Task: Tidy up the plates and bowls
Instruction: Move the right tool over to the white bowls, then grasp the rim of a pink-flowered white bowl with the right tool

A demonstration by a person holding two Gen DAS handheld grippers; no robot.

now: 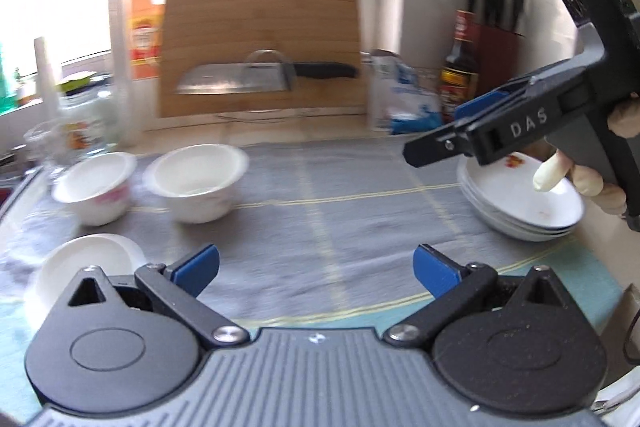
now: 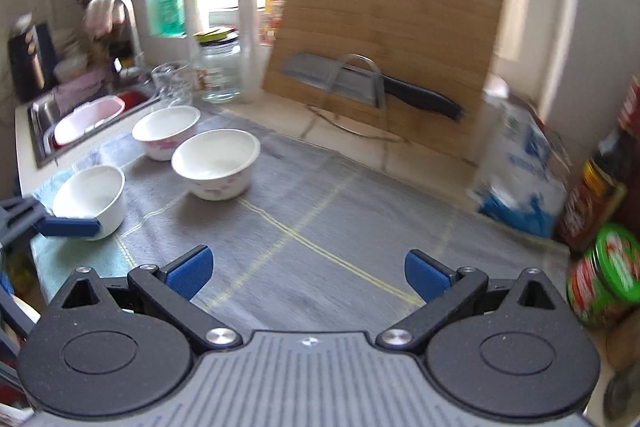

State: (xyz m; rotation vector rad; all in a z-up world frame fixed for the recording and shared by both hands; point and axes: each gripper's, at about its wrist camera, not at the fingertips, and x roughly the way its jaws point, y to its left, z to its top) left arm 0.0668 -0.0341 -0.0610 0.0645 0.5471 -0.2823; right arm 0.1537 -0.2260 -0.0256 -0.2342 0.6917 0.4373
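Three white bowls stand on a grey cloth point(image 1: 320, 211): one at the near left point(image 1: 86, 267), one with pink flowers point(image 1: 96, 187), and one in the middle point(image 1: 198, 181). A stack of white plates point(image 1: 520, 203) sits at the right. My left gripper point(image 1: 316, 269) is open and empty above the cloth. My right gripper point(image 2: 308, 273) is open and empty; in the left wrist view it hangs over the plates. In the right wrist view the bowls are at the left point(image 2: 90, 199), point(image 2: 166, 131), point(image 2: 218, 163), and a left fingertip point(image 2: 68, 227) is beside the nearest bowl.
A wooden cutting board point(image 1: 260, 43) leans at the back with a cleaver point(image 1: 240, 77) on a wire stand. Glass jars point(image 1: 86, 119), bottles point(image 1: 460, 67) and a blue-white bag point(image 1: 404, 95) line the back. A sink point(image 2: 84, 111) lies at the far left. Jars point(image 2: 608, 275) stand at the right.
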